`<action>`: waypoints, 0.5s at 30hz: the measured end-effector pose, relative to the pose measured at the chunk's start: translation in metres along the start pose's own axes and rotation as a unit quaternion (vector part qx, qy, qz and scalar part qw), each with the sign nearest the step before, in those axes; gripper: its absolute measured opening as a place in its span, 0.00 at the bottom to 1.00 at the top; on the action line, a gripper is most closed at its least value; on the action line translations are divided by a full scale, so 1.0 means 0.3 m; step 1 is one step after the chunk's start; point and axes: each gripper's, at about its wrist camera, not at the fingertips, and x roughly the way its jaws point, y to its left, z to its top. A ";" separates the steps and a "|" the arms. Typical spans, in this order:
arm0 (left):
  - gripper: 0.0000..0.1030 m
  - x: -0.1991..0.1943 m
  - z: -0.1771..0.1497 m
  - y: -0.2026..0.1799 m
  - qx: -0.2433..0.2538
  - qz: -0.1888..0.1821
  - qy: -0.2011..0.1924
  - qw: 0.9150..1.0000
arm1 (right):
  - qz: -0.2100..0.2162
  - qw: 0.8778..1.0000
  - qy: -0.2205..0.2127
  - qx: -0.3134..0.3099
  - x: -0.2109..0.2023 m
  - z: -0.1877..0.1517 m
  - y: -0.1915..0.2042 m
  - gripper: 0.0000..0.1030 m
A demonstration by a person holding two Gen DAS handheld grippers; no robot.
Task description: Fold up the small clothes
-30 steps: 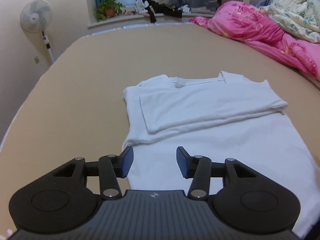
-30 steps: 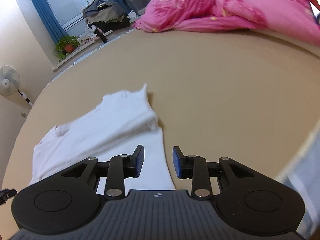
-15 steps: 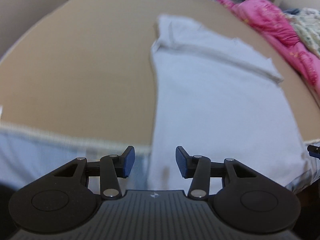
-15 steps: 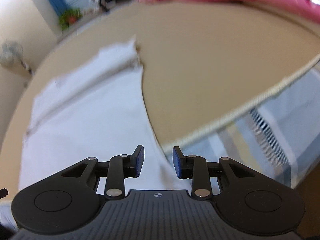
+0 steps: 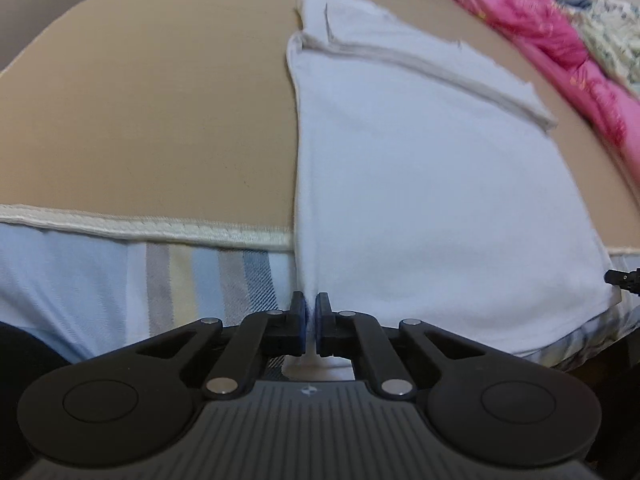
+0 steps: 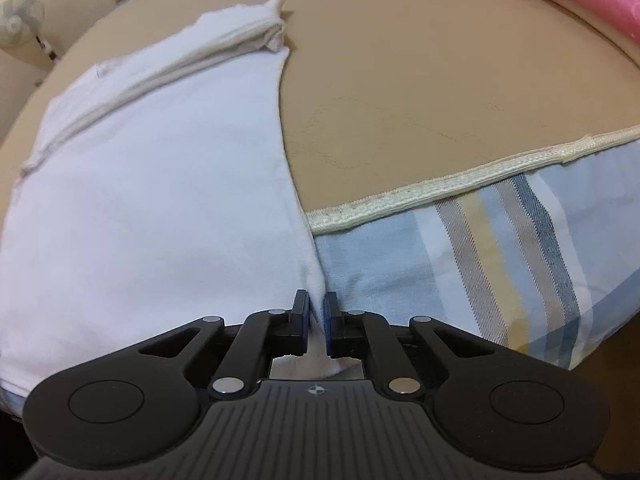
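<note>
A white T-shirt [image 5: 420,168] lies flat on the tan bed surface [image 5: 140,120], sleeves folded in across its far end, its hem hanging over the near bed edge. In the left wrist view my left gripper [image 5: 311,308] is shut on the shirt's near left hem corner, white cloth pinched between the blue pads. The right wrist view shows the same white T-shirt [image 6: 152,184], and my right gripper [image 6: 318,310] is shut on its near right hem corner. The tip of the right gripper shows at the right edge of the left wrist view.
A cream piped mattress edge [image 6: 460,184] runs above a blue striped sheet [image 6: 500,248] on the bed's side. A pink quilt [image 5: 560,52] is heaped at the far right. A standing fan [image 6: 18,16] is by the wall at far left.
Both grippers have dropped to the near bed edge and gone from open to shut, each taking hold of a hem corner of the shirt.
</note>
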 end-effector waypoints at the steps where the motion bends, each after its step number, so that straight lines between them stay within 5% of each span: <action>1: 0.04 -0.022 0.008 -0.003 -0.002 -0.006 -0.009 1.000 | 0.019 1.000 -0.013 0.018 -0.035 0.005 -0.013 0.05; 7: 0.04 -0.259 -0.002 0.029 -0.010 -0.058 -0.060 0.996 | 0.132 0.983 -0.095 0.089 -0.304 0.005 -0.068 0.04; 15: 0.04 -0.669 -0.040 0.121 0.004 -0.135 -0.083 0.987 | 0.197 0.963 -0.136 0.124 -0.665 -0.085 -0.150 0.04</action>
